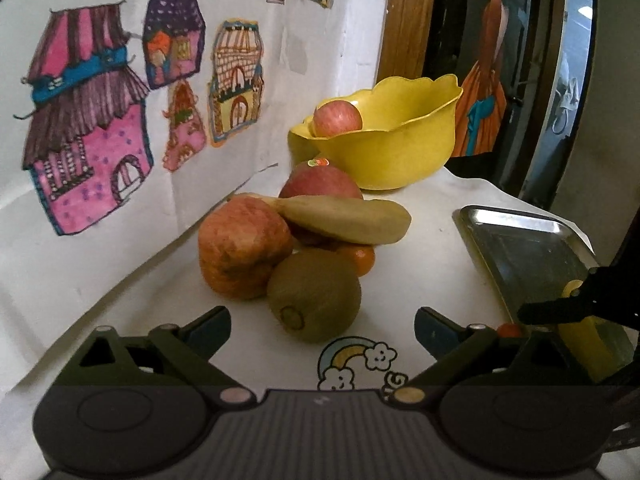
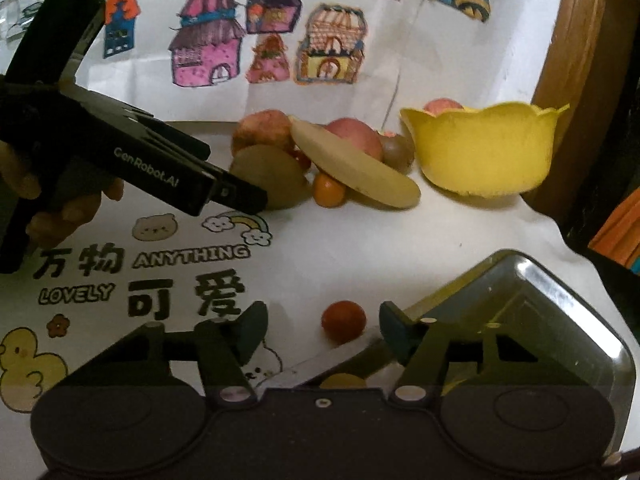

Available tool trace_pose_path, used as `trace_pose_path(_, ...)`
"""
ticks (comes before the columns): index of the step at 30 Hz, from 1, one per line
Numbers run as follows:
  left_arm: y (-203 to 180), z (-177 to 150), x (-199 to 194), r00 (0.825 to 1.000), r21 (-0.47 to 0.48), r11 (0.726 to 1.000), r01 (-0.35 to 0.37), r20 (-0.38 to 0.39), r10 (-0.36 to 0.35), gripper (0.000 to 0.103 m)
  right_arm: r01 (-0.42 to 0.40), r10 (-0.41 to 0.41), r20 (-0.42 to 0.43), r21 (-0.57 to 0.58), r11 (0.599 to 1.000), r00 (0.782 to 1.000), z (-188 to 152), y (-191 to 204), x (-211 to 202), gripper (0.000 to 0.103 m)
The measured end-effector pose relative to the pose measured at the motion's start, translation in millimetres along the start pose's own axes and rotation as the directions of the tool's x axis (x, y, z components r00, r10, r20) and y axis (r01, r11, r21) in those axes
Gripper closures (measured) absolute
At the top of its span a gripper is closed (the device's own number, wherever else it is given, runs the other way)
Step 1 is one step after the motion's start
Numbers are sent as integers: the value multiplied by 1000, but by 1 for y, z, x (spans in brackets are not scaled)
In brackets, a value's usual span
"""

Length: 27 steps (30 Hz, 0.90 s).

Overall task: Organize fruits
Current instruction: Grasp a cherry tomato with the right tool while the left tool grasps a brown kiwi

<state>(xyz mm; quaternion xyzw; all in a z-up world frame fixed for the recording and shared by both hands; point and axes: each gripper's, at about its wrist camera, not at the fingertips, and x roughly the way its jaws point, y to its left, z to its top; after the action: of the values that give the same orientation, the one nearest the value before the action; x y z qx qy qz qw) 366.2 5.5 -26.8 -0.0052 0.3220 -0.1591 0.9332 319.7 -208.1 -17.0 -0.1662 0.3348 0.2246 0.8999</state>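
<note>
Spread wide, the left claw [image 1: 322, 326] faces a kiwi [image 1: 314, 294] just ahead on the bench [image 1: 420, 216]. Equally spread, the right claw [image 2: 320, 326] frames a small tomato [image 2: 343, 321] beside a metal tray [image 2: 560, 304].

The left wrist camera sits low over the white printed tablecloth [image 1: 424, 248], looking along its spread fingers at a brown fuzzy kiwi [image 1: 314, 294] close ahead, the scalloped yellow bowl [image 1: 384, 148] farther back. The right wrist camera looks from higher and farther off, toward the wall of coloured house drawings [image 2: 272, 40]. Both views share the fruit pile, the bowl and the steel tray [image 2: 560, 304]; the far doorway is perhaps too dim to read.
</note>
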Motion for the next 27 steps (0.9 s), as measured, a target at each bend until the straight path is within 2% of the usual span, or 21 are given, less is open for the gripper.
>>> trace_pose_path(2, 0, 1, 4, 1000, -8, 1000, 1, -13, -1, 11, 5, -5, -9, -4, 1000, 1000, 0, 0, 3, 47)
trace_pose_path(6, 3, 1, 12, 999, -37, 999, 3, -36, -5, 17, 13, -13, -16, 0, 1000, 1000, 2, 0, 6, 49)
trace_pose_path(9, 4, 2, 17, 999, -49, 999, -1, -37, -1, 18, 11, -11, -20, 7, 1000, 1000, 3, 0, 8, 49)
trace_pose_path(15, 6, 7, 24, 999, -69, 998, -3, -40, 0, 23, -10, 10, -29, 23, 1000, 1000, 4, 0, 8, 58)
trace_pose_path(17, 7, 7, 27, 999, -84, 996, -4, -42, 0, 28, -22, 23, -36, 30, 999, 999, 4, 1, 9, 62)
trace_pose_path(19, 7, 7, 27, 999, -84, 996, -14, -34, 12, 41, -30, 31, -40, 36, 999, 999, 4, 2, 9, 66)
trace_pose_path(21, 8, 8, 27, 999, -92, 996, -7, -33, 4, 42, -39, 40, -40, 47, 998, 998, 3, 3, 9, 69)
trace_pose_path(27, 8, 5, 23, 1000, -99, 995, -3, -27, 1, 43, -62, 64, -30, 63, 996, 997, 2, 4, 8, 70)
